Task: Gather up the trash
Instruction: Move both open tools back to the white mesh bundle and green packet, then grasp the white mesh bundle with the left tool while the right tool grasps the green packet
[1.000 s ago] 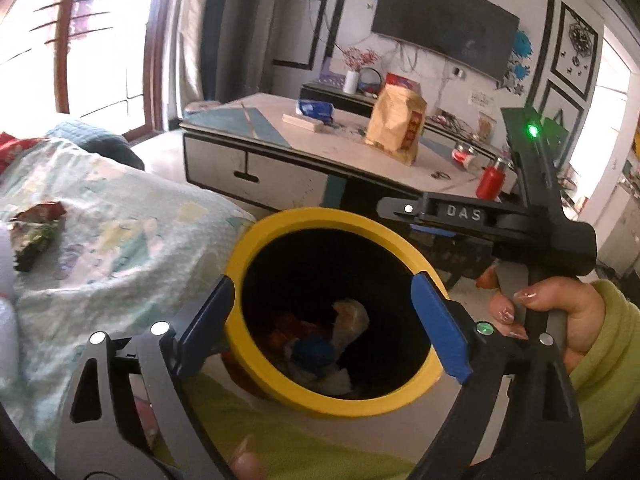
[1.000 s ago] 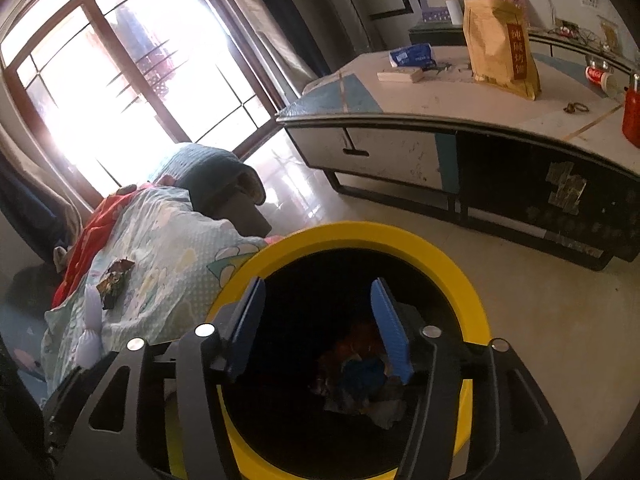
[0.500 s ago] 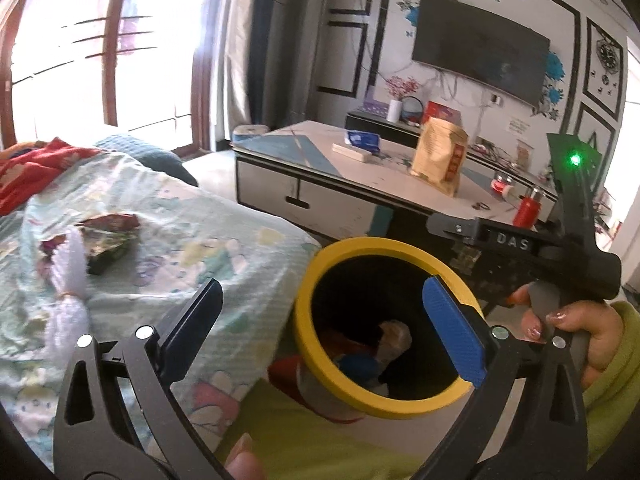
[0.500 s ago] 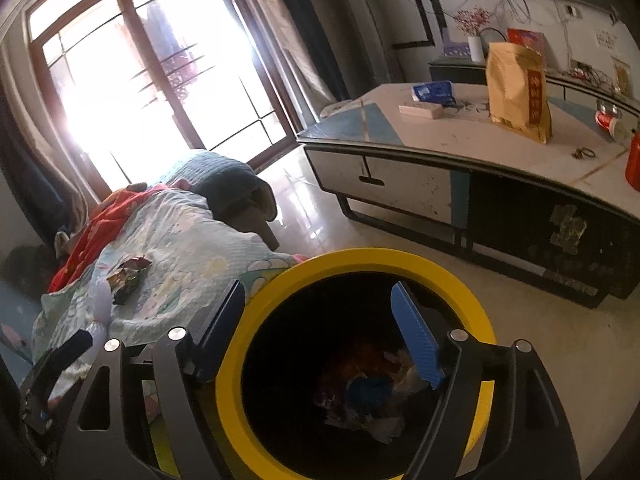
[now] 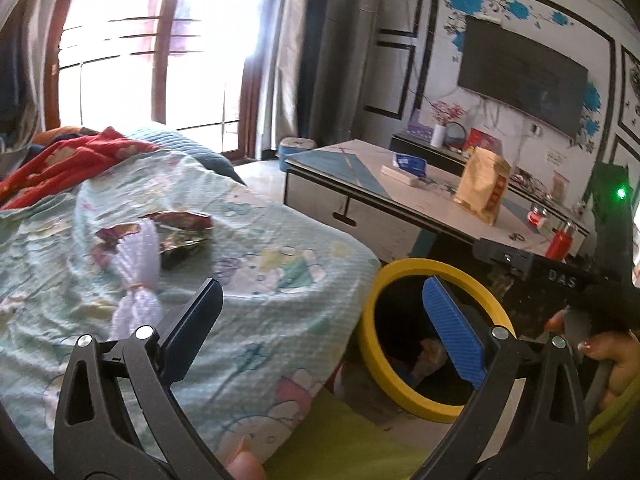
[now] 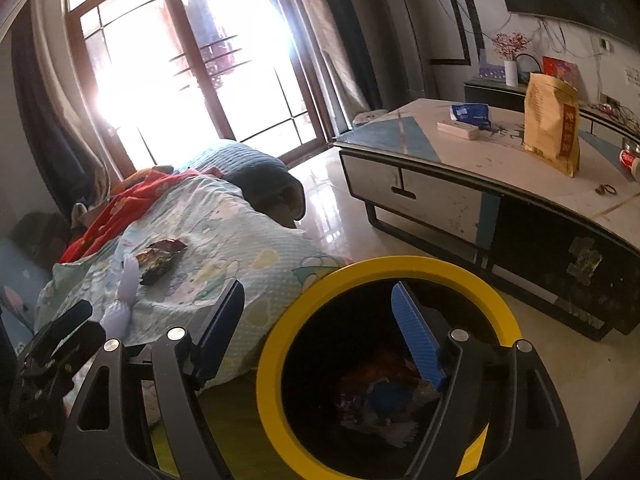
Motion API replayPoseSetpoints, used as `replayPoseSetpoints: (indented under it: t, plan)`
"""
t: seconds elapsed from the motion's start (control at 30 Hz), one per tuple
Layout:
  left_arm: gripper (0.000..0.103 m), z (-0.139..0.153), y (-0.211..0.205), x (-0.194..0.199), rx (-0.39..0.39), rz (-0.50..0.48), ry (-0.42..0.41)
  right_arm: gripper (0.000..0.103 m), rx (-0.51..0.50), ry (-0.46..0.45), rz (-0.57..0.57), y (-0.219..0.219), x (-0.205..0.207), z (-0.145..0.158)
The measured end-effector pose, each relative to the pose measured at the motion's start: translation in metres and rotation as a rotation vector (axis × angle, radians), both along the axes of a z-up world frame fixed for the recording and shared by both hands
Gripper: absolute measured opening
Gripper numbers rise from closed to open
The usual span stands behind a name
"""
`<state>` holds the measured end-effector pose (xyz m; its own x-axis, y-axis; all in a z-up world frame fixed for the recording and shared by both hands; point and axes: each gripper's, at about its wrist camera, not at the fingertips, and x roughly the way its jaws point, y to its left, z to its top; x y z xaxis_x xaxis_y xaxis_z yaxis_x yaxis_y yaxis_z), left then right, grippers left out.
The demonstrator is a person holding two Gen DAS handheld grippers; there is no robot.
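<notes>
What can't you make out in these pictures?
- Trash inside the yellow-rimmed bin: right wrist view, dark, partly behind the right claw.
- Print on the crumpled wrapper: left wrist view, too small and blurred.
- Outdoors past the window: washed out by glare.

The trash bin has a yellow rim and black inside. The bed sheet left of the left claw is pale green with cartoon prints; beyond it lies a red flowered blanket. Both claws carry blue ribbed pads. The counter ahead is white, teal-striped.
</notes>
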<state>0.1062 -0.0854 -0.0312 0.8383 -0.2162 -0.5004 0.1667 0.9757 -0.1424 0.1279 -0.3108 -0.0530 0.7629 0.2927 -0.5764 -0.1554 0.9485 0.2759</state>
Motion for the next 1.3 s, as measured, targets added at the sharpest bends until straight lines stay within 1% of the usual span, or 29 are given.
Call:
replayPoseSetpoints:
  t: [0.23, 0.73, 1.07, 1.3]
  plan:
    - [0.092, 0.005, 0.028, -0.003, -0.022, 0.077, -0.017, 0.074, -0.022, -0.006, 0.063, 0.027, -0.004, 0.004]
    - [0.092, 0.013, 0.086, -0.004, -0.066, 0.223, -0.033, 0.074, -0.042, -0.026, 0.197, 0.09, 0.003, 0.019]
    - [0.092, 0.012, 0.13, -0.006, -0.103, 0.328, -0.023, 0.074, -0.055, -0.013, 0.299, 0.148, 0.024, 0.022]
    - [0.092, 0.008, 0.16, -0.007, -0.139, 0.379, -0.008, 0.074, -0.066, -0.001, 0.328, 0.181, 0.047, 0.021]
